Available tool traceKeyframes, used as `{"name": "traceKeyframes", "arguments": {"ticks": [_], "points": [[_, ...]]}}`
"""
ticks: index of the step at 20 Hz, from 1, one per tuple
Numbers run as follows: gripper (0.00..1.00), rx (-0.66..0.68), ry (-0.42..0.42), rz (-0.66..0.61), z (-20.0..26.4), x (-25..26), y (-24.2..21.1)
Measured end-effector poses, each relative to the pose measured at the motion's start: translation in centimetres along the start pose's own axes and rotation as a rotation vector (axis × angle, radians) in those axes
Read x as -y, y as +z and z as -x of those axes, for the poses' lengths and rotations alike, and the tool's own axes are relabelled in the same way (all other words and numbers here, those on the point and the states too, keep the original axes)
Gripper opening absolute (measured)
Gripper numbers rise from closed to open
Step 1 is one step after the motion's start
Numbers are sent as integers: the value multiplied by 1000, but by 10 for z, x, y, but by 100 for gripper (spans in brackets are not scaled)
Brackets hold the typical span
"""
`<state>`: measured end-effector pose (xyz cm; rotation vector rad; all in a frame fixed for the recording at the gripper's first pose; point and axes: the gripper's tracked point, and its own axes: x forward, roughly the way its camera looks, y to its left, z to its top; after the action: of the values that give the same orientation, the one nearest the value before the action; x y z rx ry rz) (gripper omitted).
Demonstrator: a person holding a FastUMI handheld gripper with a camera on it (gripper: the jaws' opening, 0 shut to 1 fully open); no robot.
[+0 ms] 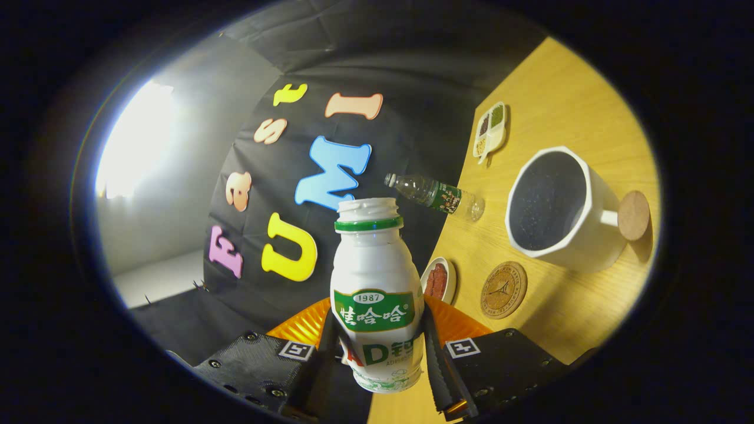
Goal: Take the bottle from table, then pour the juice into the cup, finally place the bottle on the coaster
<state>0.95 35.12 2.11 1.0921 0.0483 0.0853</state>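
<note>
Wooden table (565, 100), white cup (565, 206), round coaster (503, 290), gripper (380, 359) clamping bottle (377, 282)

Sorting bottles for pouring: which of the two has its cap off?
The white bottle clamped in the gripper is uncapped; the clear bottle beyond keeps its cap.

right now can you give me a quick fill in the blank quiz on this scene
1. The jaws are shut on the white ____, lifted off the table.
2. The bottle's mouth has no ____ on it.
3. The cup's handle ends in a round ____ disc.
4. The clear water bottle stands beyond the round ____ on the table.

Missing words: bottle; cap; cork; coaster
</note>
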Motion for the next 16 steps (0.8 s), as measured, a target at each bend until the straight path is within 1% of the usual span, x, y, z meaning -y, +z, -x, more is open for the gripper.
{"name": "traceKeyframes", "arguments": {"ticks": [3, 5, 10, 16], "points": [[66, -27, -27, 197, -4, 0, -4], [66, -40, -31, 303, -5, -2, -7], [66, -57, -80, 594, -17, 1, -5], [66, -31, -152, 972, -37, 2, 9]]}}
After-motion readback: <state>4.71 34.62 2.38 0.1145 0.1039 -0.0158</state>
